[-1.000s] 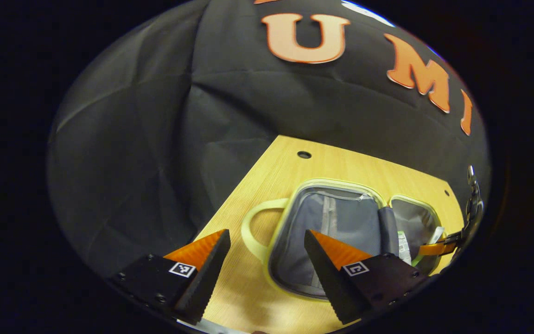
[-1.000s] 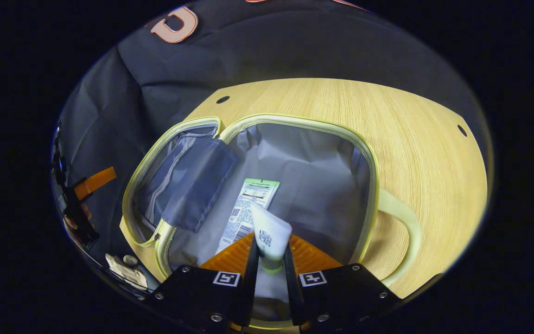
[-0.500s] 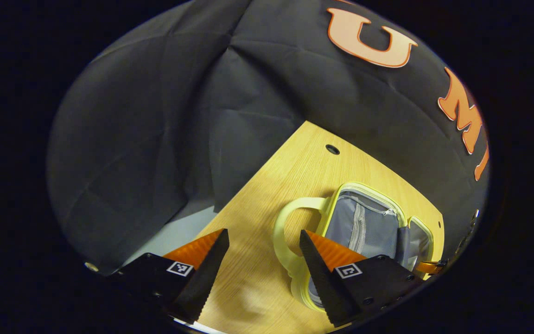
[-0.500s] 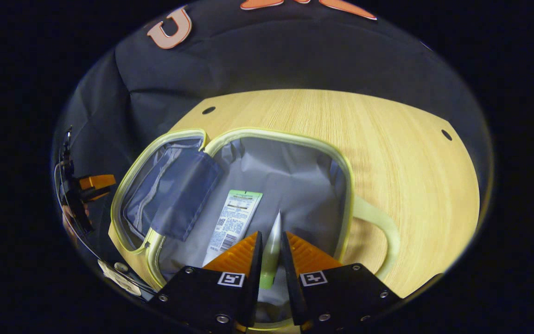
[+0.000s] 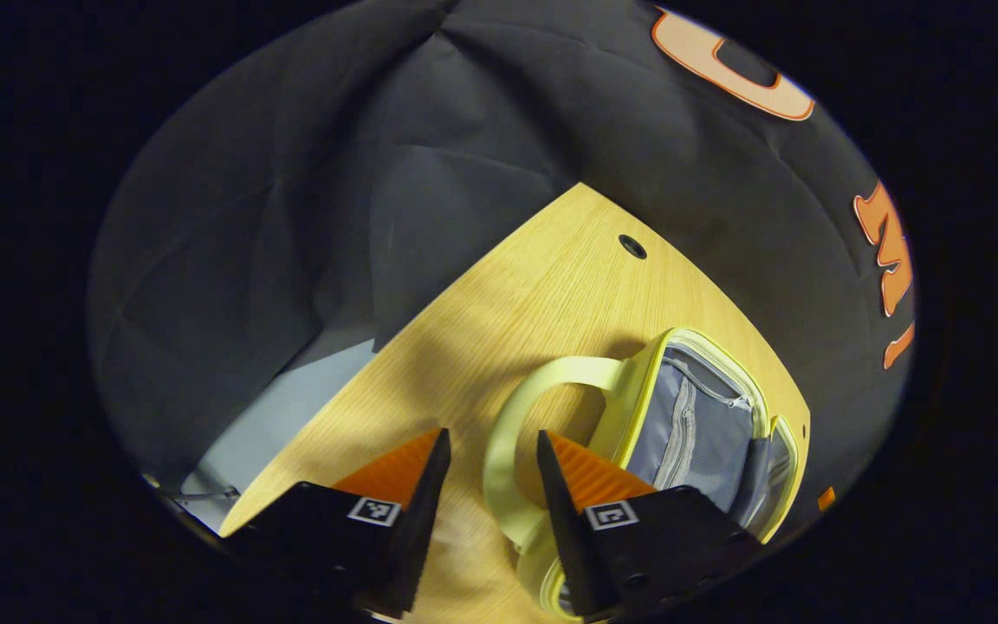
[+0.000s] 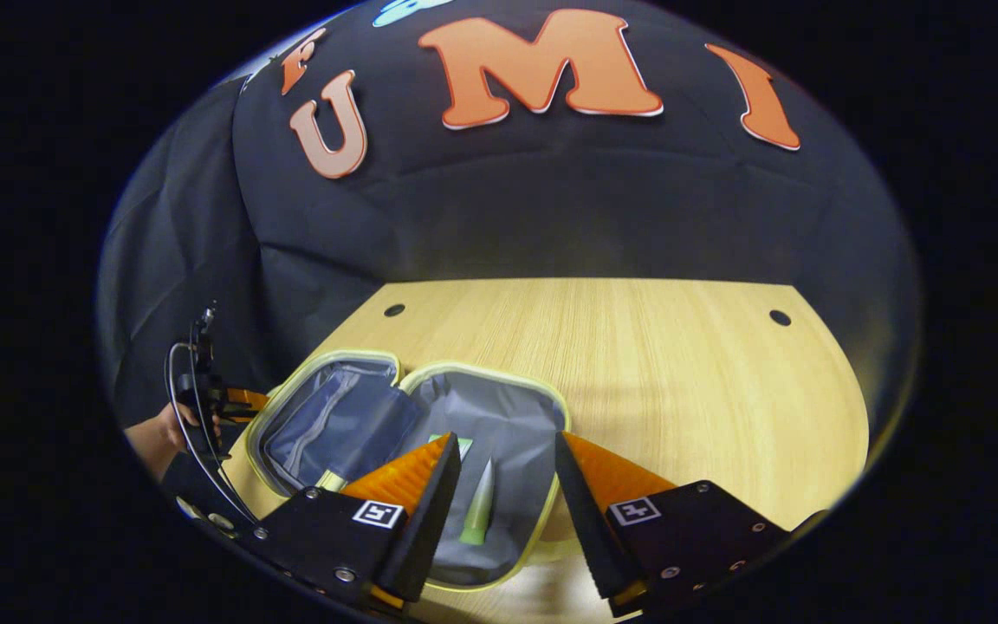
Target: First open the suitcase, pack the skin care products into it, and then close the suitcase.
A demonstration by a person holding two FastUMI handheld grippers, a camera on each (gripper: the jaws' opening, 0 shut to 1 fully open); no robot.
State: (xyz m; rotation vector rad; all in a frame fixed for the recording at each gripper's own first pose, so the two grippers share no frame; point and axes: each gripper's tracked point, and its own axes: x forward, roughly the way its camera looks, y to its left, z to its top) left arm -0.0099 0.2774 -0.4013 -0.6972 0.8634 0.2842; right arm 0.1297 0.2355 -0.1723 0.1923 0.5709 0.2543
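- Right gripper [image 6: 503,451]: fingers spread apart, clamped on nothing, raised above the open suitcase [image 6: 542,407].
- Suitcase: small, yellow-trimmed and grey-lined, lying flat on the wooden table [image 6: 681,364], both halves splayed open.
- Green-capped tube [image 6: 478,503]: lying loose in the right-hand half, directly below the gap between the right gripper's fingers; long axis roughly in line with the fingers, cap toward the camera.
- Flat labelled sachet [image 6: 463,444]: just beside the tube, mostly hidden behind one finger; possibly touching the tube, but not clear.
- Left gripper [image 5: 489,455]: fingers apart with a moderate gap, holding nothing, poised over the pale yellow handle [image 5: 512,433] of the lid half [image 5: 690,416].
- Relation governing the closing move: lid half and its handle lie immediately ahead and to the right of the left gripper, nearer to it than to the right gripper.
- Right gripper view: adds the packed contents, plus a hand [image 6: 171,425] on the other gripper at far left.
- Left gripper view: adds the handle loop and the zipped mesh pocket [image 5: 681,425].
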